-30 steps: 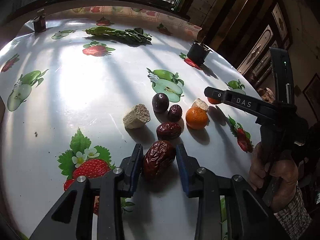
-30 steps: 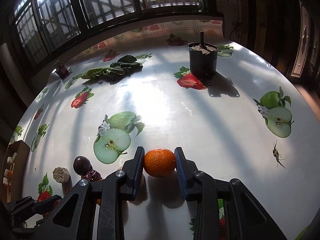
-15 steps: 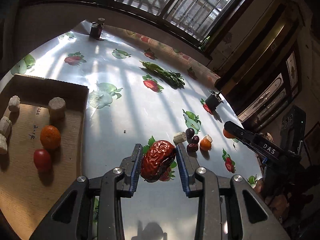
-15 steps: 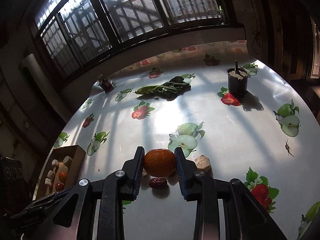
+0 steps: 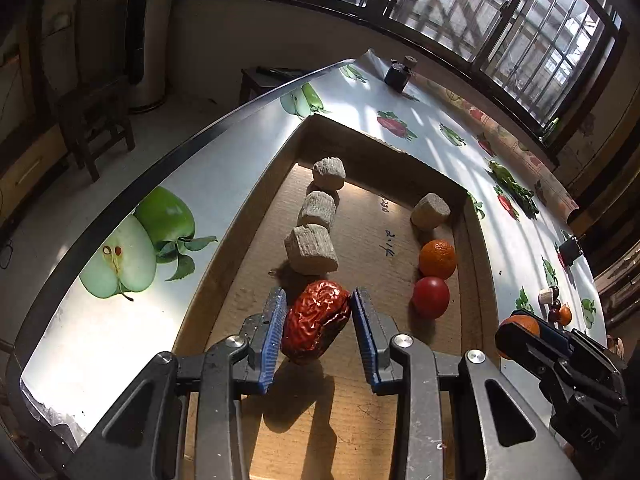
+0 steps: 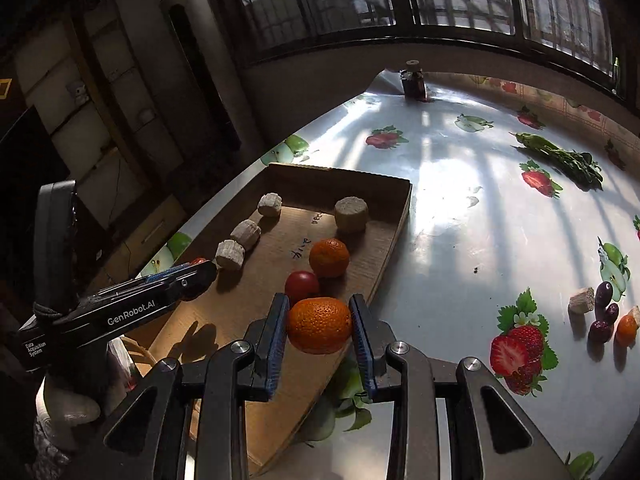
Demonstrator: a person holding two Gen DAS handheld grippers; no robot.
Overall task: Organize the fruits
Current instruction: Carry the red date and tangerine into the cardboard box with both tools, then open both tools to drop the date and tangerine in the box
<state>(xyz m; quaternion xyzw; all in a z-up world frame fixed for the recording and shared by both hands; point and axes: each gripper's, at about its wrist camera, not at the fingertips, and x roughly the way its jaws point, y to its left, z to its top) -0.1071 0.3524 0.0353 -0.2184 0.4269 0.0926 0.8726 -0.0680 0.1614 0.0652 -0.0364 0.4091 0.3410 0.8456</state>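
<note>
Table (image 6: pixel 460 216) is carrying a cardboard tray (image 5: pixel 256 220) holding beige chunks, an orange and a tomato. Left gripper (image 5: pixel 318 326) is clamping a red date (image 5: pixel 316 326) over the tray; right gripper (image 6: pixel 320 326) is clamping a tangerine (image 6: pixel 319 325) above the tray's near edge.

glossy tablecloth (image 6: pixel 460 216); matt cardboard tray (image 5: pixel 400 360); wrinkled shiny date (image 5: pixel 316 326).
</note>
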